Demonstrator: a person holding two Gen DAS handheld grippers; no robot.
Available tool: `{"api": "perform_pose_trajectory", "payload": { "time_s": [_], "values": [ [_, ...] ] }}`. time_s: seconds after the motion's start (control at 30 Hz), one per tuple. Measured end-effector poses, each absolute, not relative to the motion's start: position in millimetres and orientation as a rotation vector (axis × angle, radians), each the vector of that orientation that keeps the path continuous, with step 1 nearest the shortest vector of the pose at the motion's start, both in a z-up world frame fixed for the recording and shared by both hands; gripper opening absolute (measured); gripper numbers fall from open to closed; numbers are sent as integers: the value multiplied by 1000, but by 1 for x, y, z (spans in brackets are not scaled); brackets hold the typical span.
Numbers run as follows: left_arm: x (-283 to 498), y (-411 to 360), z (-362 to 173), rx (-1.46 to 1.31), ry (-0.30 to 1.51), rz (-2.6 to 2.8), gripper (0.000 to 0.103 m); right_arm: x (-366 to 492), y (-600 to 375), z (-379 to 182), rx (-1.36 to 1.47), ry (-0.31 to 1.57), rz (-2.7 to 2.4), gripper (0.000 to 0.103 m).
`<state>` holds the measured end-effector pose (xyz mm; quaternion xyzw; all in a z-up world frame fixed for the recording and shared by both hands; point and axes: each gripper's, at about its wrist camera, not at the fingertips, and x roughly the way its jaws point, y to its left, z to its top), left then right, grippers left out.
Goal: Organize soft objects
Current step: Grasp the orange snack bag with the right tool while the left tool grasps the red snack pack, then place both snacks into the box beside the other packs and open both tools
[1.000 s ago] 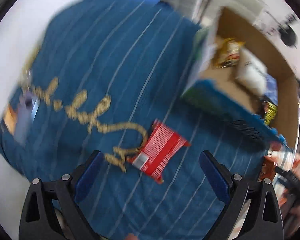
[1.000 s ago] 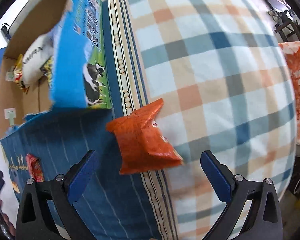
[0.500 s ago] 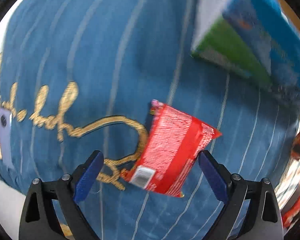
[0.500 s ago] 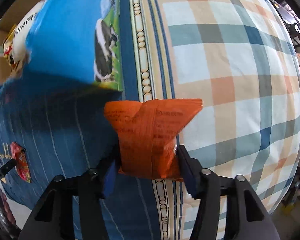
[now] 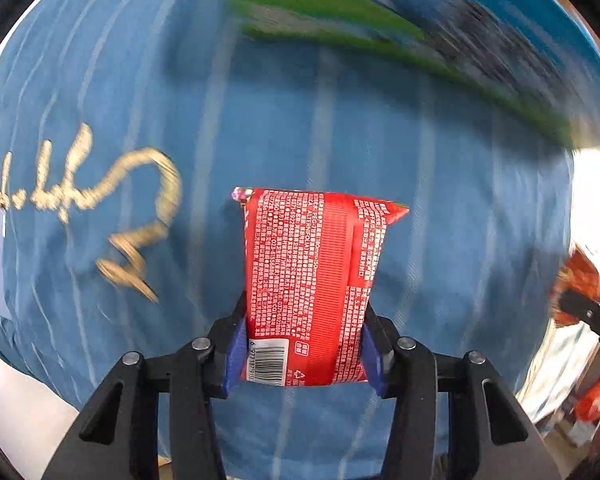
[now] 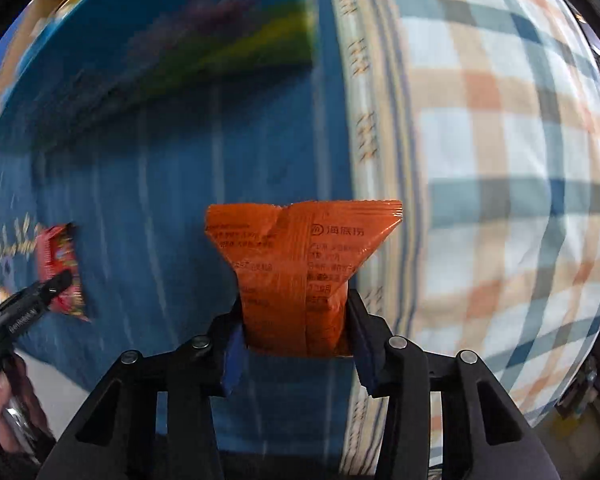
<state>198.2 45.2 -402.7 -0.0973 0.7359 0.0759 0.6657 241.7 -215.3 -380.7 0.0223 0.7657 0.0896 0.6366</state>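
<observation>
My left gripper [image 5: 302, 350] is shut on a red soft packet [image 5: 314, 276] with white print and a barcode, held over the blue striped blanket [image 5: 440, 208]. My right gripper [image 6: 294, 338] is shut on an orange soft packet [image 6: 296, 264], held over the seam between the blue blanket [image 6: 172, 200] and the plaid blanket [image 6: 500, 160]. In the right wrist view the left gripper [image 6: 40, 292] shows at the far left with the red packet [image 6: 60, 256]. In the left wrist view the right gripper's finger [image 5: 588, 314] and the orange packet [image 5: 580, 284] show at the right edge.
A blue and green printed carton [image 5: 380, 12] lies blurred across the top of the left wrist view, and at the upper left of the right wrist view [image 6: 160, 48]. Gold script [image 5: 100, 200] is embroidered on the blue blanket. A hand [image 6: 4, 408] shows at the lower left.
My left gripper has closed on the red packet and lifted it. My right gripper keeps its hold on the orange packet and has moved nearer the carton.
</observation>
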Motion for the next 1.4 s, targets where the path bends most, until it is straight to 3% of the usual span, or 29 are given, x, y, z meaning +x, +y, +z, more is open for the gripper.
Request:
{"api": "perform_pose_trajectory", "payload": {
  "time_s": [0.43,1.0,1.17,1.4],
  "values": [
    [179,-50,-425,-72,1676,144,50,182,-180,-403,-2,1807,179,47],
    [172,-8,-422,-96,1657,146,46,200,-160,-426,-44,1806,170,44],
    [167,-10,-403,-102,1627,139,45,191,-163,-415,-36,1780,208,43],
    [165,-10,-337,-116,1510,105,45,187,-160,-361,-35,1680,283,43]
  ]
}}
